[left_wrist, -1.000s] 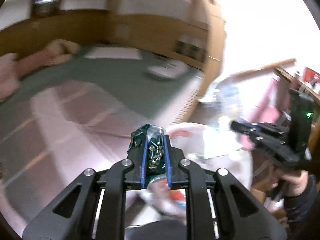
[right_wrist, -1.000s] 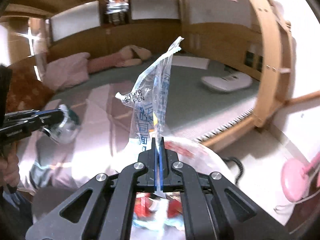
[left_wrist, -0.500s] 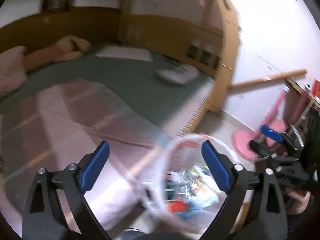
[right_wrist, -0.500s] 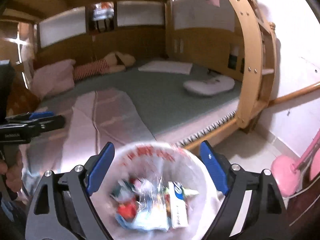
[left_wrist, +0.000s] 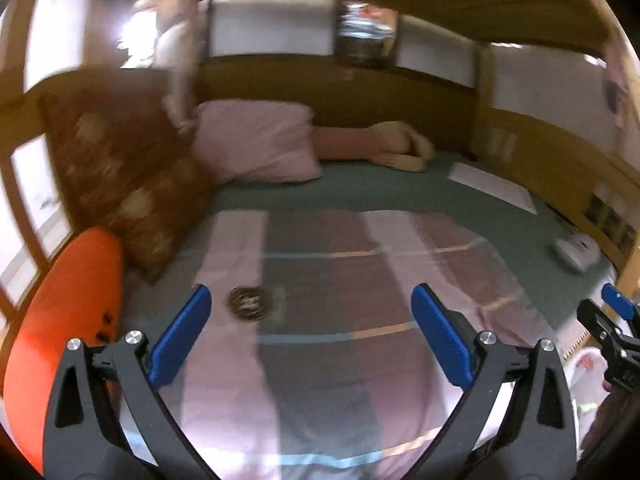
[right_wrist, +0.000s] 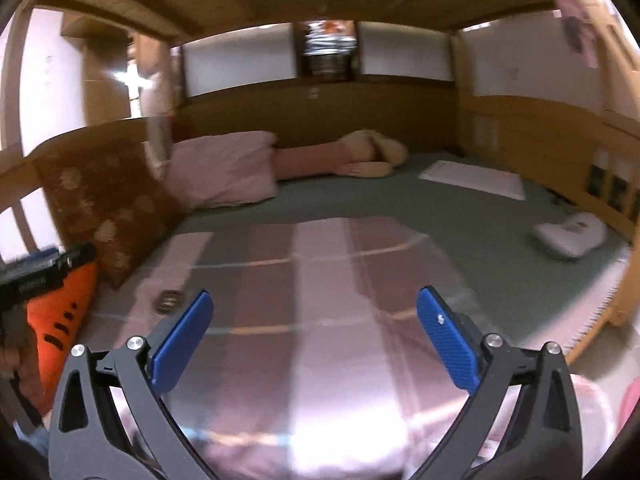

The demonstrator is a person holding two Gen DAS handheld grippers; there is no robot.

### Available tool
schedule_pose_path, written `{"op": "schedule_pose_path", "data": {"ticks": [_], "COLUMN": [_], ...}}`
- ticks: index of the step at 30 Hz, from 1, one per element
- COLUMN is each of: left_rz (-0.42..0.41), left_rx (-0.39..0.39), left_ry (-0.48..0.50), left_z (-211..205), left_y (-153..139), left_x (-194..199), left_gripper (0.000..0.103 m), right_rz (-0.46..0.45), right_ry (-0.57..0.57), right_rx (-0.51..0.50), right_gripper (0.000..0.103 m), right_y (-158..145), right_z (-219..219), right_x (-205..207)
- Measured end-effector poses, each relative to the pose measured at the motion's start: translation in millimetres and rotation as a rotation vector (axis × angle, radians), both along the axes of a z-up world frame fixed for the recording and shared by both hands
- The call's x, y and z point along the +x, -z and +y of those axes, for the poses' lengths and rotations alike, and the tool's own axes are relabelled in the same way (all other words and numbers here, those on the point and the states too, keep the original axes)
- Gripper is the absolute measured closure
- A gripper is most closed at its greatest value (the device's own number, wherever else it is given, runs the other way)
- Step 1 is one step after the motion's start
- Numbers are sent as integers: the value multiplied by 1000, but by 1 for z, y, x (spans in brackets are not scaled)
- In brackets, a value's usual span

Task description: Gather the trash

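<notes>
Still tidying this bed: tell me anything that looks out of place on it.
One small dark crumpled piece of trash lies loose on the pink striped blanket, near the orange object at the bed's left edge. Blur hides what it is. Nothing else stands out.

The left gripper (left_wrist: 310, 334) is hovering over a pink striped blanket (left_wrist: 320, 360) with its blue pads (left_wrist: 180, 336) spread wide and nothing between them. A small dark round piece of trash (left_wrist: 249, 304) is lying on the blanket just beside the left pad, near an orange chair back (left_wrist: 64, 320). The right gripper (left_wrist: 612, 328) is showing at the right edge
</notes>
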State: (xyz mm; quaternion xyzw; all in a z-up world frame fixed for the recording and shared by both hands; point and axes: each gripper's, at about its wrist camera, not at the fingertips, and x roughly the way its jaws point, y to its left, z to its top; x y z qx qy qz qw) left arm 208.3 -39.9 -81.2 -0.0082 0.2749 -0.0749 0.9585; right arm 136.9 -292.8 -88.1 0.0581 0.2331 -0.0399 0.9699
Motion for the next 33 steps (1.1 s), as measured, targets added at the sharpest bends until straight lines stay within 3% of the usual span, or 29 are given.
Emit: {"op": "schedule_pose_path", "data": {"ticks": [6, 7, 19, 33], "left_rz": [49, 54, 32, 60], "left_rx": [22, 17, 58, 19], "left_ry": [-77, -81, -82, -57], "left_z": [28, 30, 21, 26], "left_y": [22, 24, 34, 31], "left_x": [4, 3, -3, 1], "left_gripper": [3, 4, 3, 3], "right_rz": [6, 45, 95, 93], "right_ry": [-58, -55, -32, -31], "right_rx": [-59, -74, -51, -54], "right_gripper": [3, 3, 3, 3], "right_y": [30, 36, 46, 49], "right_z": [51, 54, 46, 47], "right_x": [36, 41, 51, 52]}}
